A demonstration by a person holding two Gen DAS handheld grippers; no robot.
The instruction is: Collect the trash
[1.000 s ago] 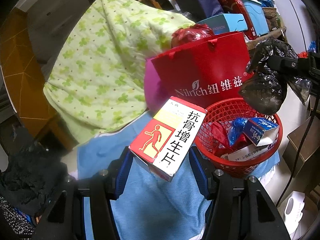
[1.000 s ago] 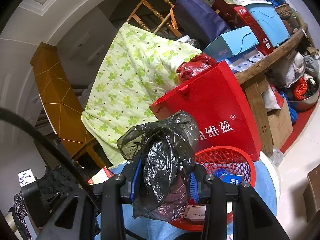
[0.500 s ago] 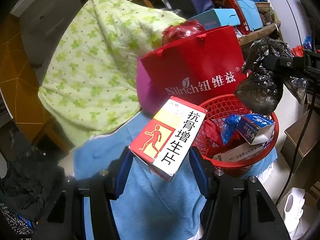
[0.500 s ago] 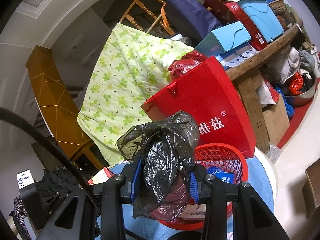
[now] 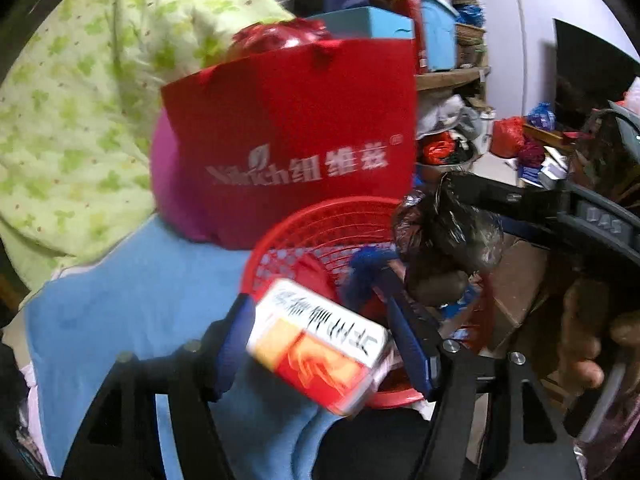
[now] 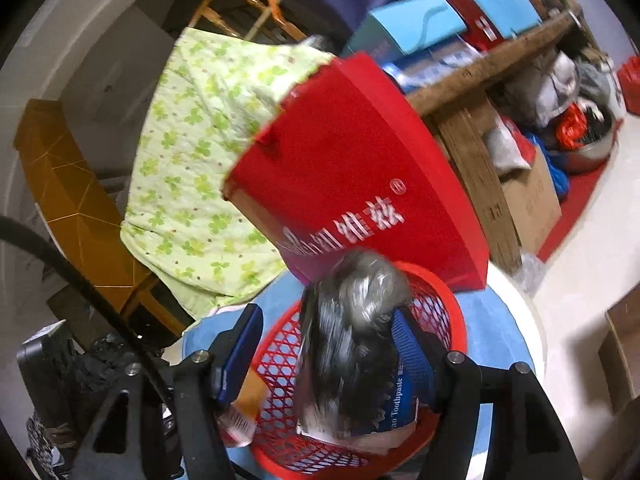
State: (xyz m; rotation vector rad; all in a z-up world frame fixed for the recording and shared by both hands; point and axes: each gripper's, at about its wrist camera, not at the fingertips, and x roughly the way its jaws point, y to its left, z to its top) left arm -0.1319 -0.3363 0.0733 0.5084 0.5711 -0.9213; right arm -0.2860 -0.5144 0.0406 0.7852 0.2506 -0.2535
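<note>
Release moment over the basket (image 5: 280, 236). Left gripper (image 5: 320, 344) had its jaws just opening, both pads apart from the box (image 5: 320, 356), which sat blurred between them at the basket's near rim, tilted. Right gripper (image 6: 324, 354) jaws were also just opening; the black bag (image 6: 352, 320) was smeared between them above the basket interior, and contact with the right pad could not be told.

Risk, judged: the box was at the rim rather than well inside, so it could catch the edge and tip out onto the blue cloth (image 5: 132, 300). The light bag could cling to a pad and get dragged back out. Both grippers crowded one opening, so a knock was possible.

Count: one basket, one box, one black bag, two grippers, one red paper bag (image 5: 288, 140) behind. A toothpaste carton (image 6: 404, 404) was already inside.
</note>
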